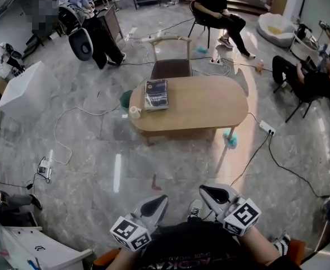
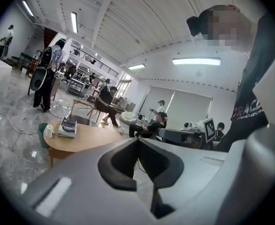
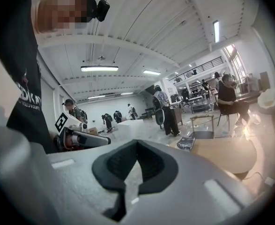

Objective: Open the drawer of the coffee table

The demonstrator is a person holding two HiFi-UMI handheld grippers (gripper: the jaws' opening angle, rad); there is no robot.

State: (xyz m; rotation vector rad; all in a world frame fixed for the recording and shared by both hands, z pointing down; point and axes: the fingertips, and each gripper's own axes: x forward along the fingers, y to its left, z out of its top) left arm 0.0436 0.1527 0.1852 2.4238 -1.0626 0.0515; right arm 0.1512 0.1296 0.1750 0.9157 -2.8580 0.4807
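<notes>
Closest, at the wearer's waist, the left claw (image 1: 160, 200) and right claw (image 1: 207, 191) point forward, each pinched fully closed on nothing. Well ahead across the marble floor stands the oval wooden table (image 1: 204, 103), a dark book (image 1: 156, 93) lying at its left end; its drawer cannot be made out
</notes>
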